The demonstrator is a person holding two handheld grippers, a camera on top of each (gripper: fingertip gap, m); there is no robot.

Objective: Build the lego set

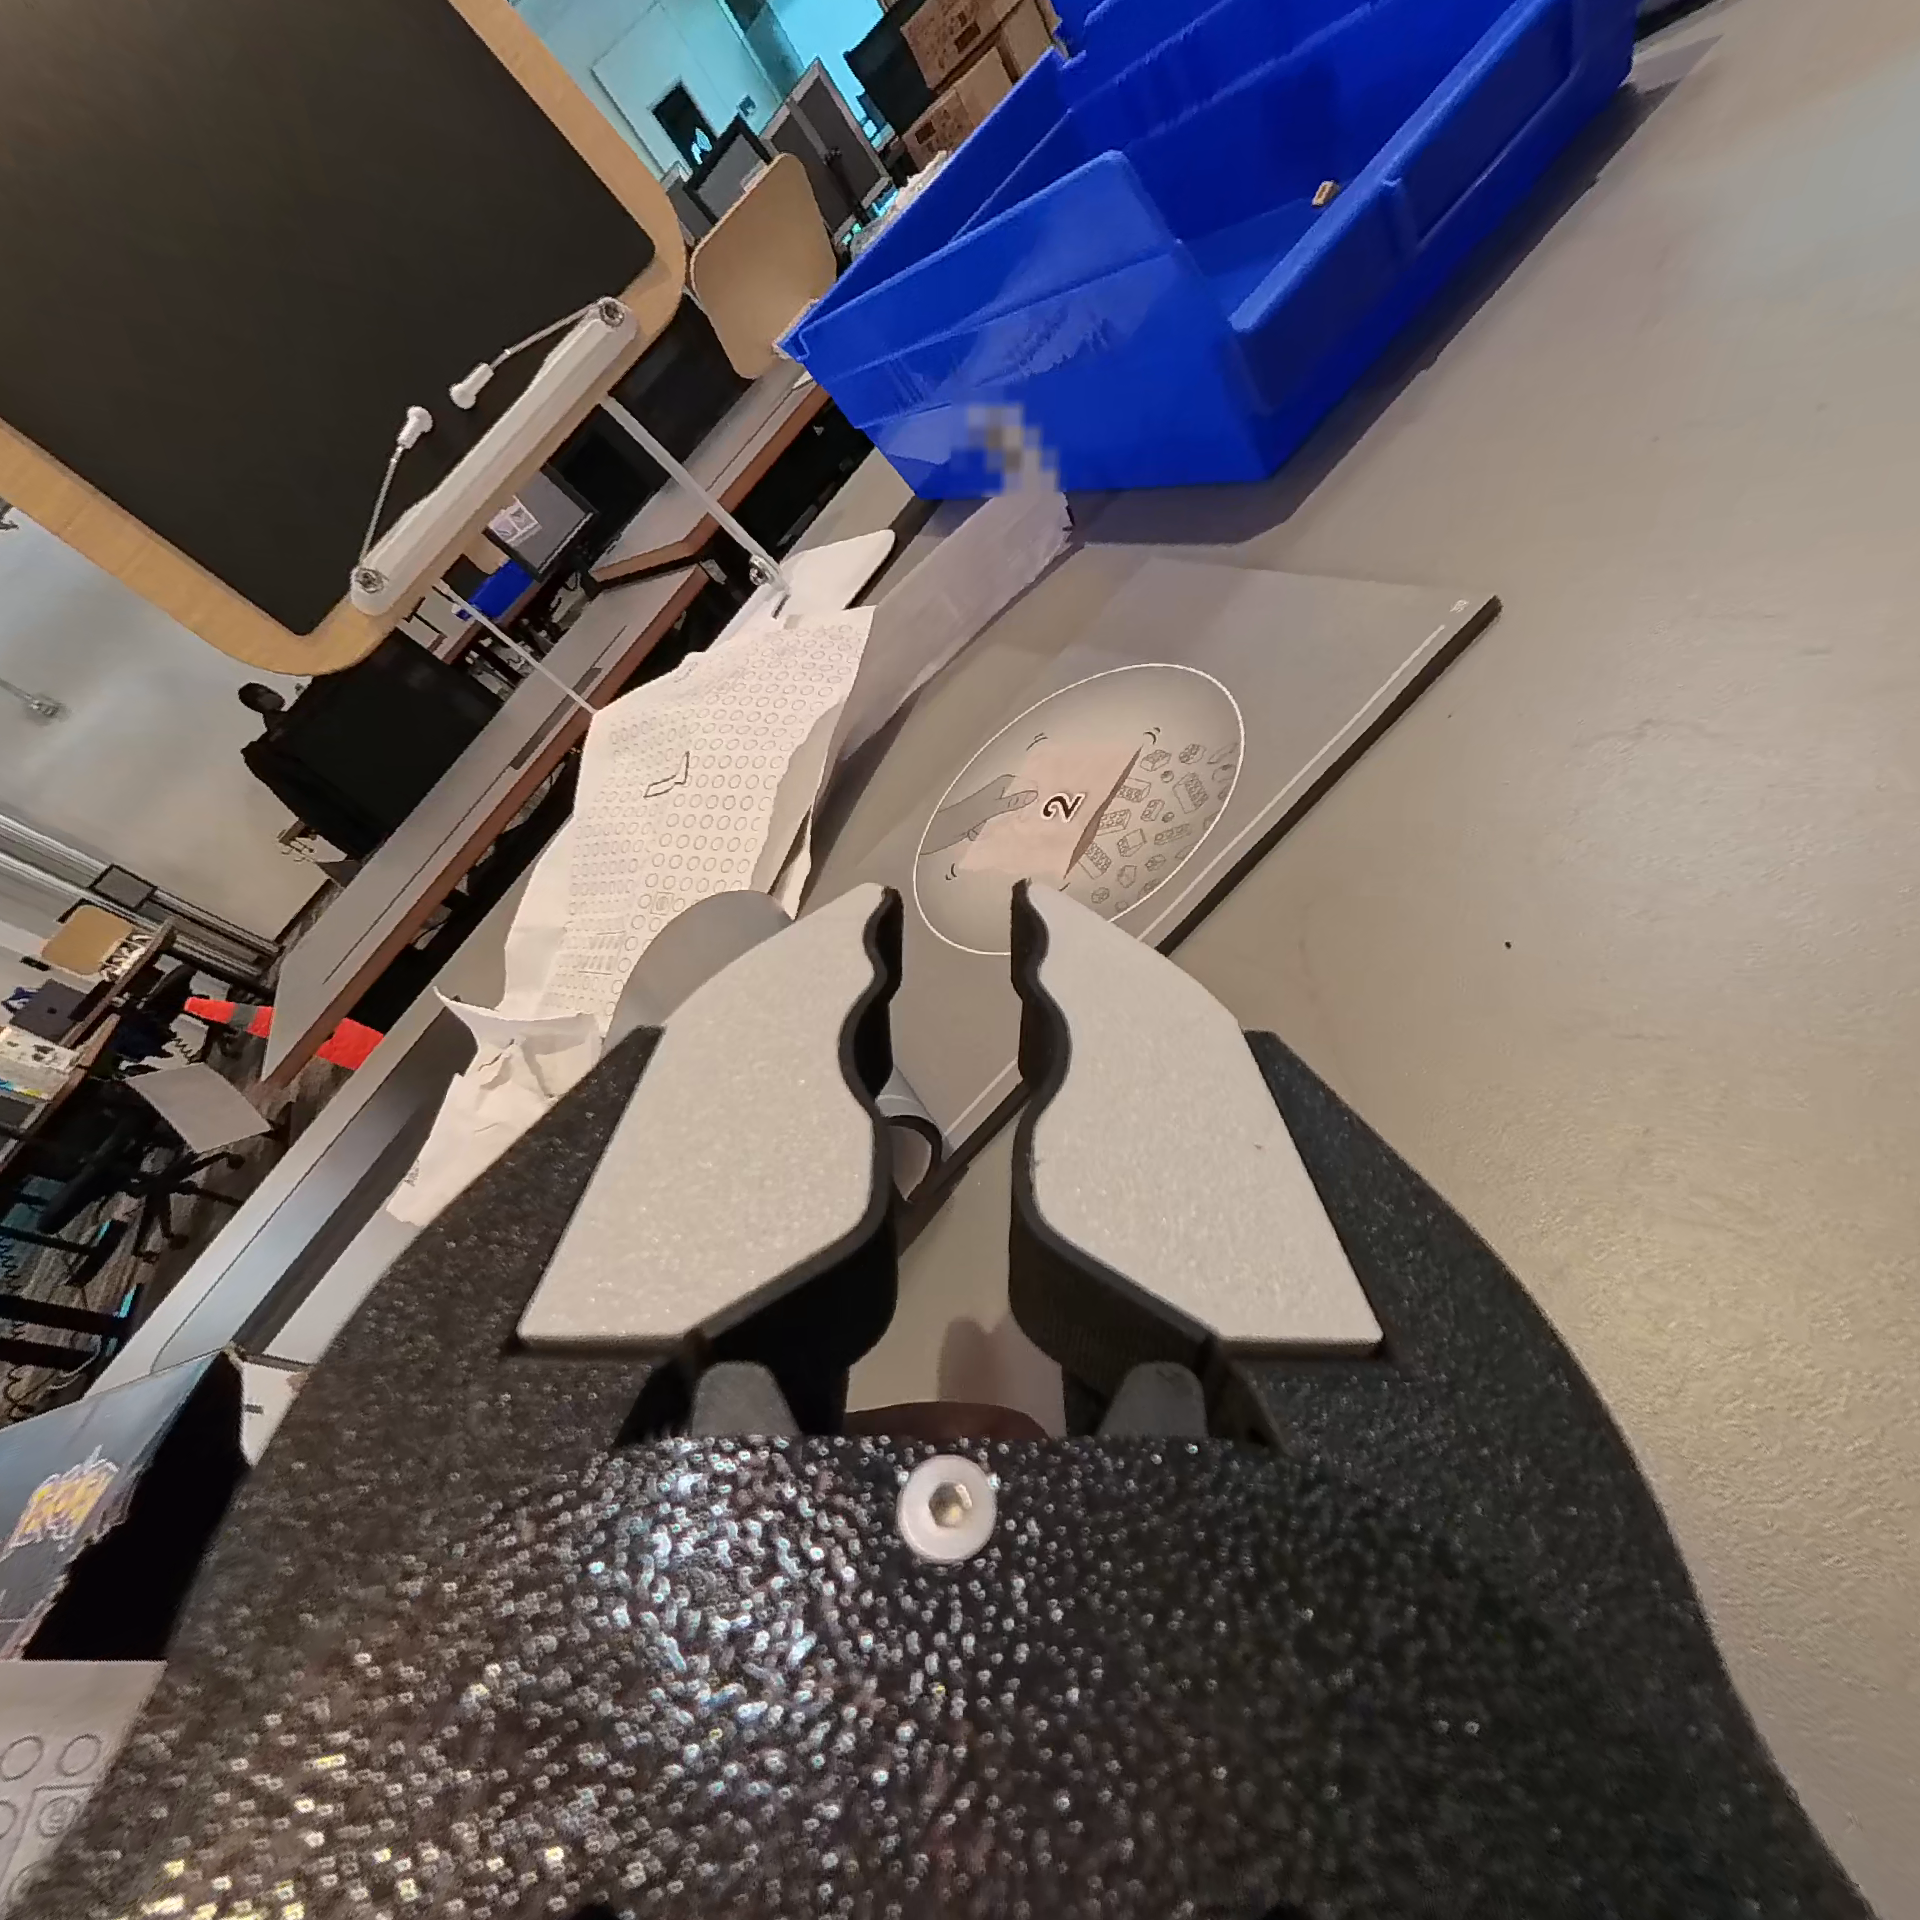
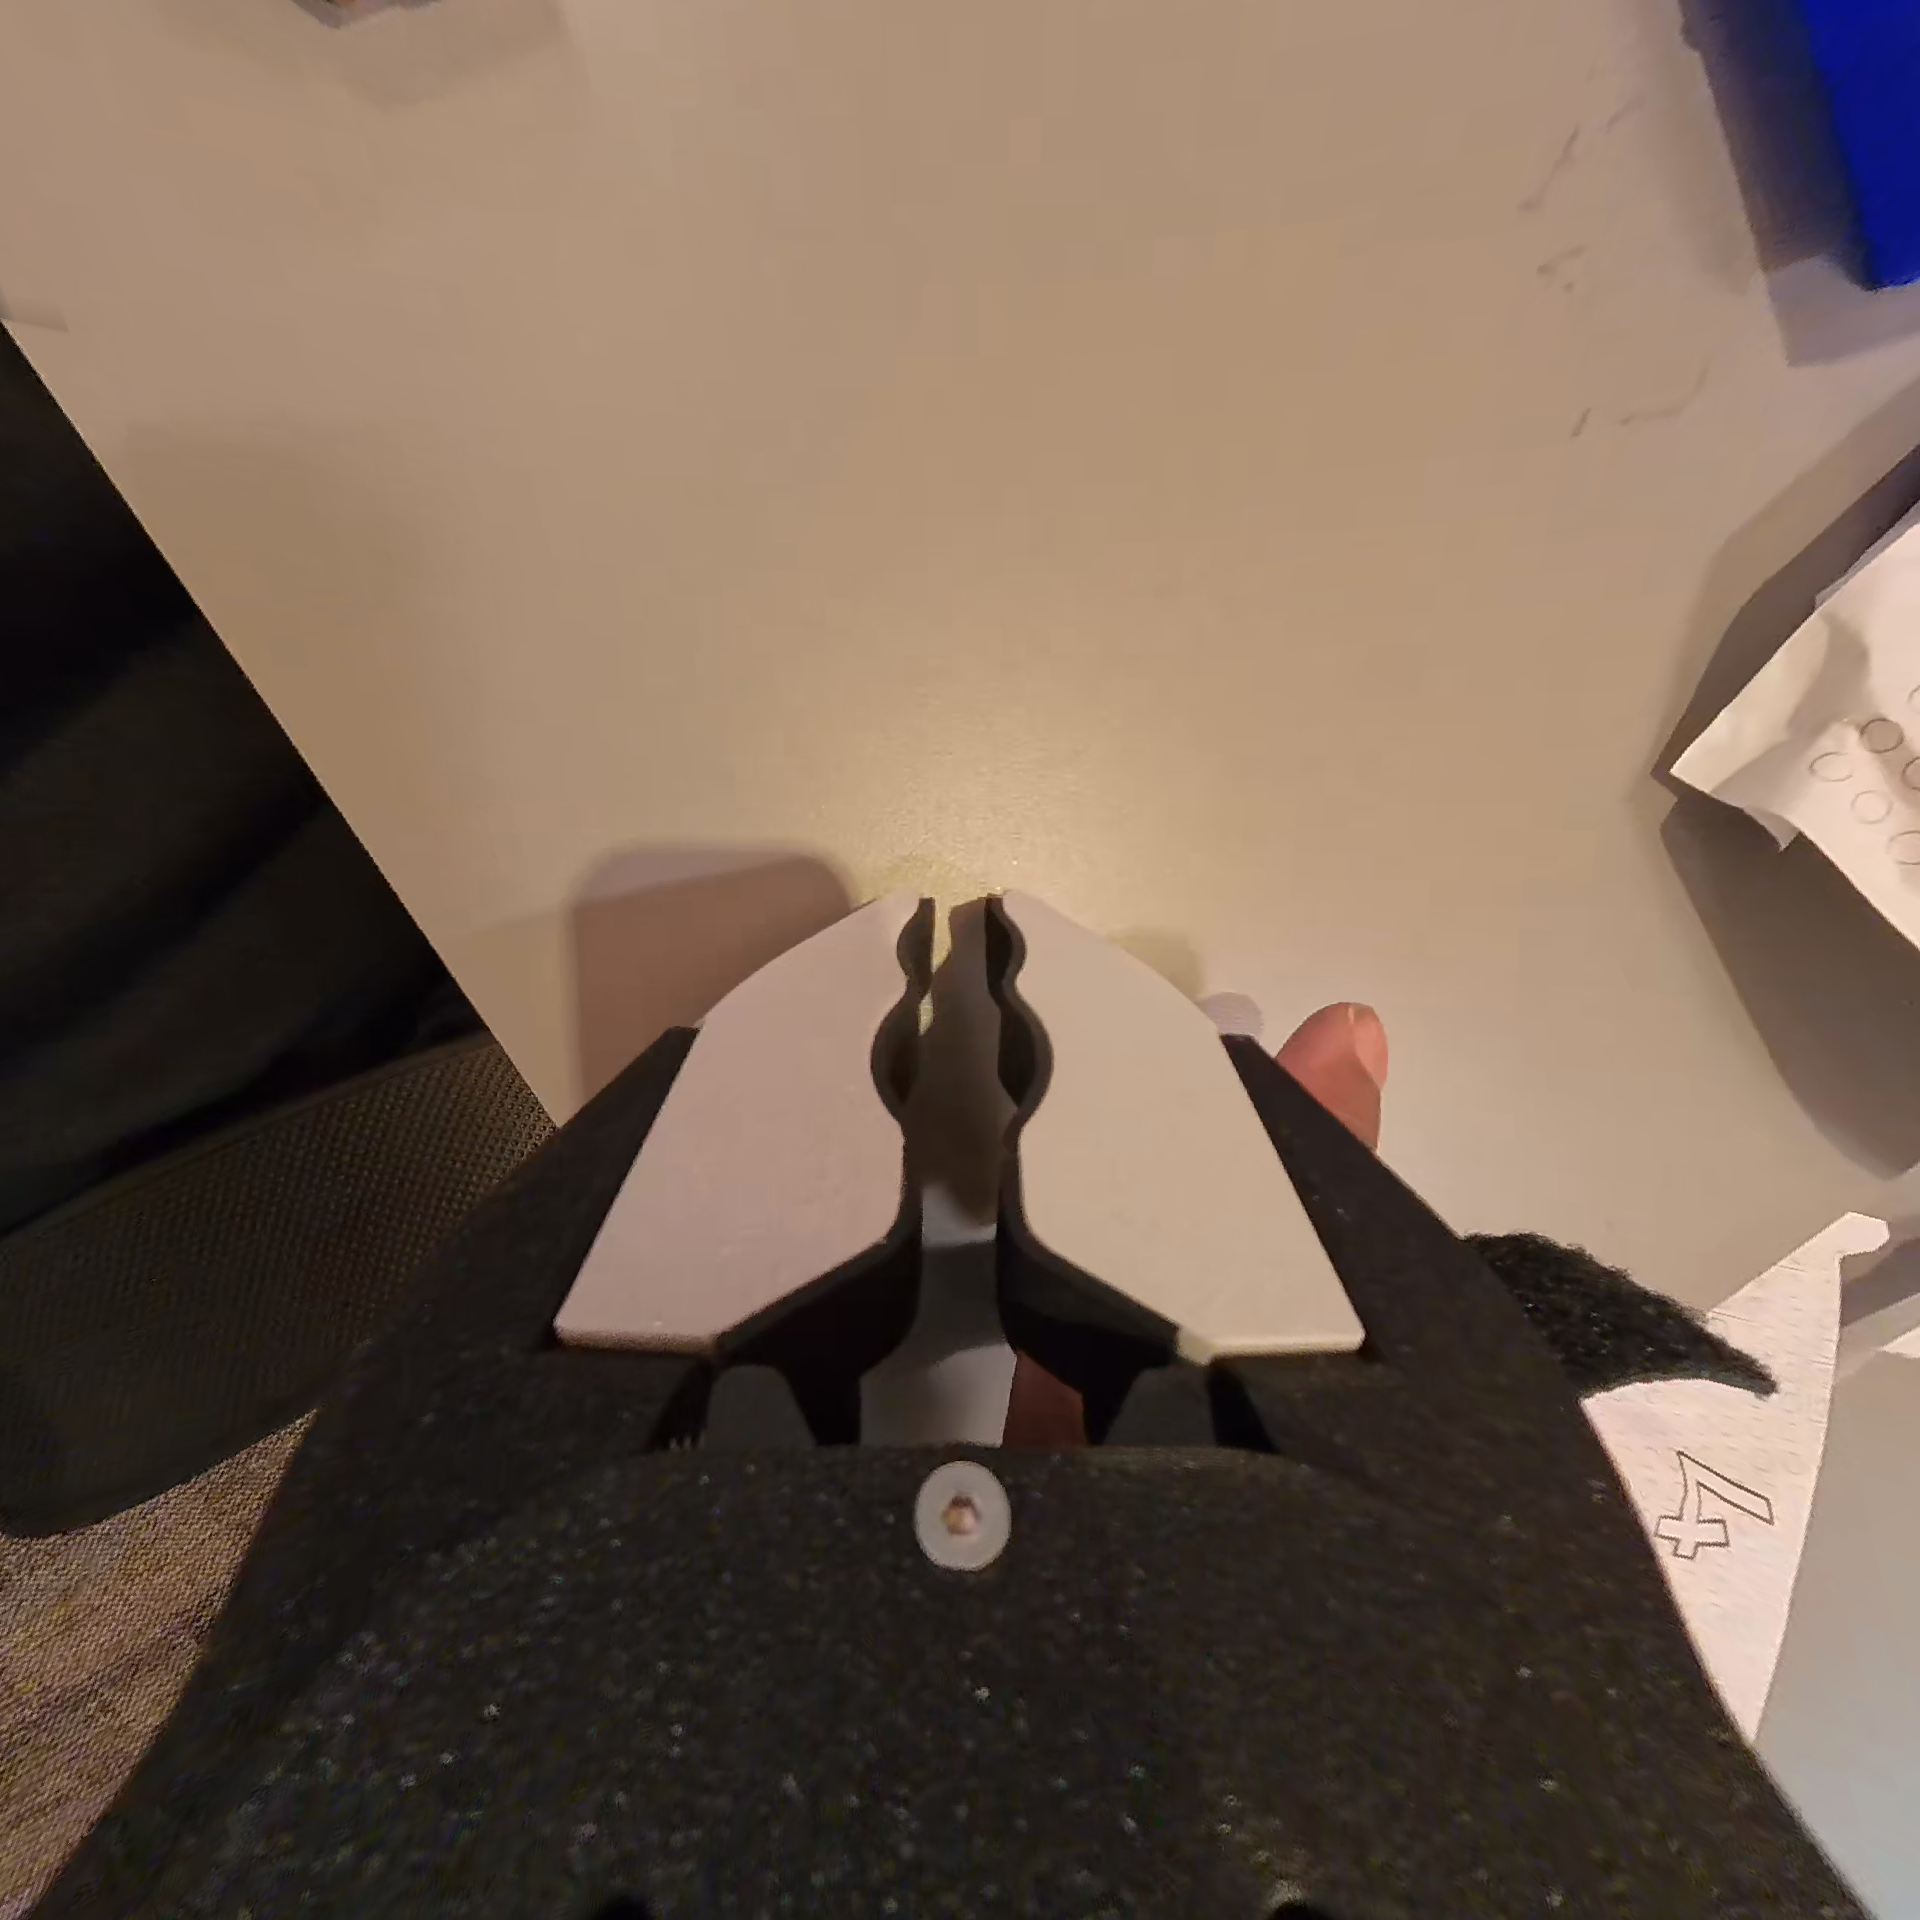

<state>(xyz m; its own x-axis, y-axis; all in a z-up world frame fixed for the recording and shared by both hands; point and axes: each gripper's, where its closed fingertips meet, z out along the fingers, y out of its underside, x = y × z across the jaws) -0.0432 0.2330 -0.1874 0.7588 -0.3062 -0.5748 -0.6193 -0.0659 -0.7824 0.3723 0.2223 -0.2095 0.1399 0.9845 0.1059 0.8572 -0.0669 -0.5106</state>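
In the left wrist view my left gripper [image 1: 953,894] is open, and nothing sits between its fingertips. It hovers over the near end of a grey booklet [image 1: 1299,707] that lies flat on the table and bears a round line drawing. In the right wrist view my right gripper [image 2: 958,906] points down at the pale table [image 2: 935,416], tips close to the surface. Its jaws stand only a narrow gap apart. A thin yellowish sliver [image 2: 912,1013] shows in that gap and the table glows yellowish at the tips. I cannot tell what it is.
Blue plastic bins [image 1: 1143,312] stand beyond the booklet. A torn white paper bag [image 1: 707,790] lies left of it, and more white paper [image 2: 1849,748] lies at the right. A person's thumb [image 2: 1335,1060] rests beside my right gripper. The table edge and a dark mesh chair [image 2: 208,1195] lie left.
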